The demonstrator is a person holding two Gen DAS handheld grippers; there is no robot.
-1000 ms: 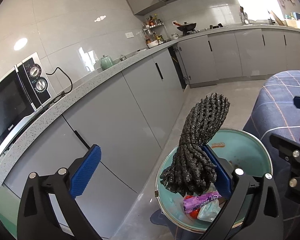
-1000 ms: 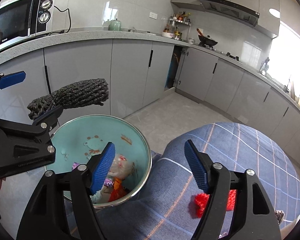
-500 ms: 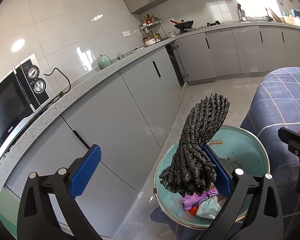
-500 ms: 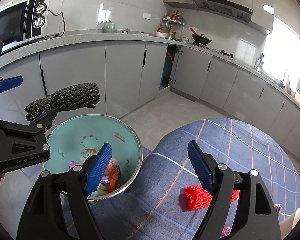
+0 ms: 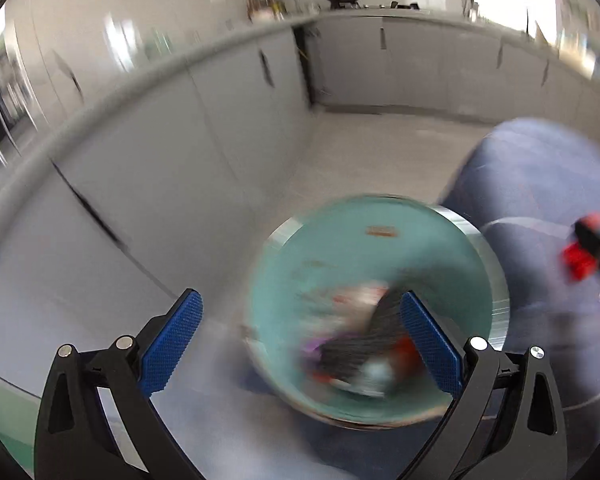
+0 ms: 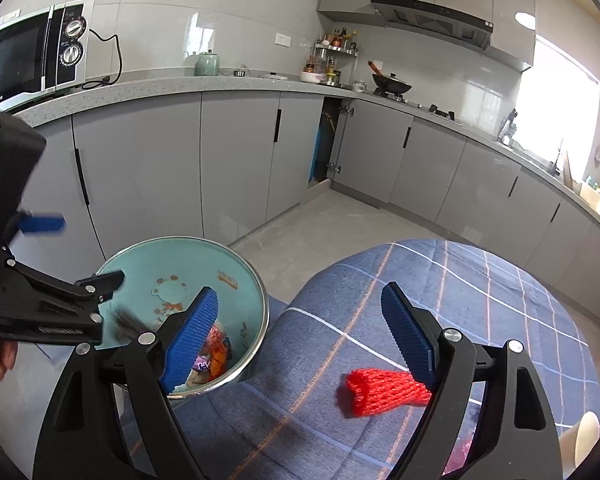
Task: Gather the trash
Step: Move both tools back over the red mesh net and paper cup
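Fingers of the left gripper (image 5: pixel 300 338) stand wide apart over the teal bin (image 5: pixel 440 236), nothing pinched between the blue pads; view is motion-blurred. Black foam net (image 5: pixel 364 344) sits inside the bin, just inside the right finger, on top of wrappers (image 5: pixel 360 300) — looks released, so bin placement under the fingers makes sense: a straight drop. Whether it has fully settled, cannot tell through the blur. In the right wrist view a dark smear in the bin beside the left gripper's tip is probably that net.

Right gripper (image 6: pixel 300 338) next: jaws opening, already wide, nothing between them but blue checked cloth (image 6: pixel 480 280). Left finger overlaps the bin rim in view; wrappers show just beyond it. Red foam net (image 6: pixel 380 392) lies on the cloth, just ahead of and partly behind the right finger, not inside the gap. Judgement: the wide spread is prep to straddle the red net, next trash to collect; the gripper needs shifting right to centre it.
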